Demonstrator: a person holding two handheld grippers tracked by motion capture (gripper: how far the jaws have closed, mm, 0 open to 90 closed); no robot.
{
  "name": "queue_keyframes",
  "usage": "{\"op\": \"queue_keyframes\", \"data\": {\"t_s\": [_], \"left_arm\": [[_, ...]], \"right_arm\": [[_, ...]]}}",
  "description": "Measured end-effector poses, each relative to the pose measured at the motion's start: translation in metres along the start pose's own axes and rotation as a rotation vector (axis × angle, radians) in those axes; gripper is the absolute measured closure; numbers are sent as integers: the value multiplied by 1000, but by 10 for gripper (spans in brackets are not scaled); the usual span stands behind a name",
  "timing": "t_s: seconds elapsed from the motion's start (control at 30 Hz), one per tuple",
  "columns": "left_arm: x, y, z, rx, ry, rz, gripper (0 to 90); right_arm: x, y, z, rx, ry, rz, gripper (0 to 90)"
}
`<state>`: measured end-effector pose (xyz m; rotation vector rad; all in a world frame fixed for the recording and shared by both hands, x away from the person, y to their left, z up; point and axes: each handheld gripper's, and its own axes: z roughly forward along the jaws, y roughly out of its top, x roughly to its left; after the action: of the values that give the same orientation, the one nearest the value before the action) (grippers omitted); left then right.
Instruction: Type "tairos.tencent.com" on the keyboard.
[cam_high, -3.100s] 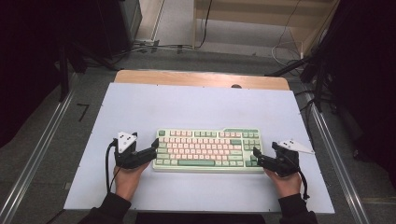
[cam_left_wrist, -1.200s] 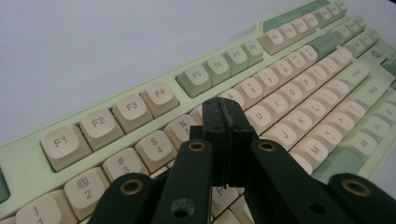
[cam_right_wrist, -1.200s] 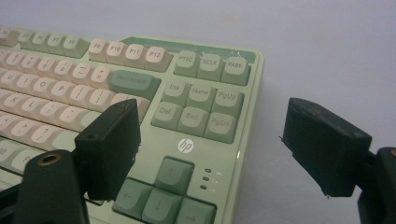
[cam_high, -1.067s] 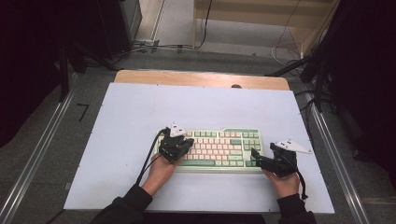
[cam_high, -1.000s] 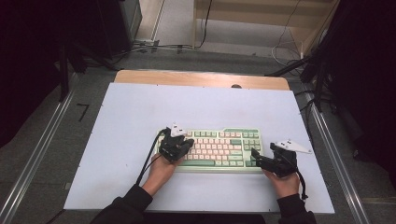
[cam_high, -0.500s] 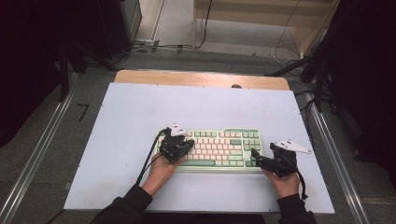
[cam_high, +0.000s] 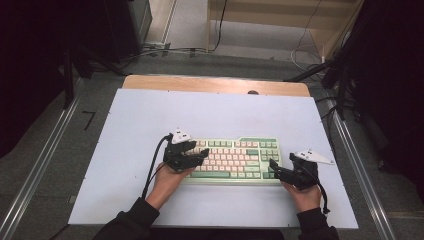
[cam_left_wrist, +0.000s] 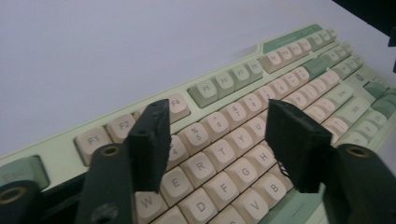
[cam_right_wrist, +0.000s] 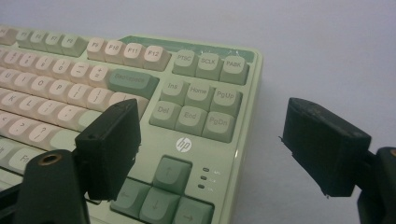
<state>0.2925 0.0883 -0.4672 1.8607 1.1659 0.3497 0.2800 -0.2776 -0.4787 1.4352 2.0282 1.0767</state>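
A mint-green keyboard (cam_high: 235, 156) with cream and green keys lies on the white mat (cam_high: 215, 115). My left gripper (cam_high: 199, 151) hovers over its left half. In the left gripper view the keyboard (cam_left_wrist: 289, 74) runs off to the upper right, and the left gripper (cam_left_wrist: 219, 140) stands open above the letter keys. Its jaws have just been opening, with nothing held between them. My right gripper (cam_high: 272, 167) sits at the keyboard's right end. In the right gripper view the right gripper (cam_right_wrist: 210, 144) is open. One jaw is over the keyboard (cam_right_wrist: 187, 93) and the other over the mat beyond its edge.
A wooden strip (cam_high: 215, 84) borders the mat at the back, with a small dark knob (cam_high: 252, 92) on it. Metal rails (cam_high: 40, 170) run along both sides of the table. Cables lie on the floor beyond. Bare mat surrounds the keyboard.
The left gripper came from the keyboard's left end onto its left half, stayed there, and its jaws have now spread apart. The right gripper has kept still.
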Motion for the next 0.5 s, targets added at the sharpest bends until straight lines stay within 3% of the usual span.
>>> {"op": "queue_keyframes", "data": {"t_s": [0.13,0.17,0.23,0.5], "left_arm": [[2,-1,-5,-7,23,10,303],[3,-1,-7,-10,29,4,247],[5,-2,-10,-15,30,-7,216],[17,-9,-27,-52,72,-41,192]], "right_arm": [[0,0,0,0,-1,1,173],[-1,0,0,1,-1,2,174],[-1,0,0,1,-2,3,174],[0,0,0,2,-1,-4,173]]}}
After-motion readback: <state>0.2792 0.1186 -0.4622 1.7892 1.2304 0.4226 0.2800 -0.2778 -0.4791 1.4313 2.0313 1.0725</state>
